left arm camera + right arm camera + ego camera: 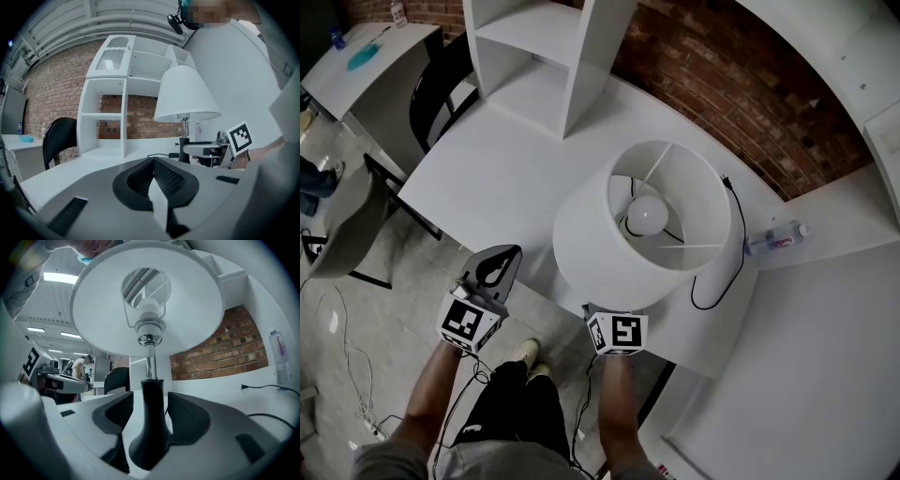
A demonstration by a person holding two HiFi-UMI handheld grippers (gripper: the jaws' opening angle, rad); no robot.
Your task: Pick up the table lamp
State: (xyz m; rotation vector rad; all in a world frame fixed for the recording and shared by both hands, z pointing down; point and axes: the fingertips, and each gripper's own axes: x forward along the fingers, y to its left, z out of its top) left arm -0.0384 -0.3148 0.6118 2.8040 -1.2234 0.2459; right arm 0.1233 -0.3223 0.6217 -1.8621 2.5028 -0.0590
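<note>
The table lamp has a wide white shade (581, 234), a bulb (646, 216), a chrome stem and a black base (151, 423). It stands near the front edge of the white table (497, 178). My right gripper (149, 414) is open, with the black base neck standing between its jaws and a gap showing on the left side. In the head view only its marker cube (617, 332) shows below the shade. My left gripper (495, 267) hovers at the table's front edge to the left of the lamp, shut with nothing in it. In the left gripper view the lamp (186, 96) stands ahead to the right.
The lamp's black cord (727, 253) loops over the table to the right. Beyond it lies a water bottle (776, 239). A white shelf unit (548, 56) stands at the back of the table against a brick wall. A black chair (441, 89) and a second desk (366, 66) are at the far left.
</note>
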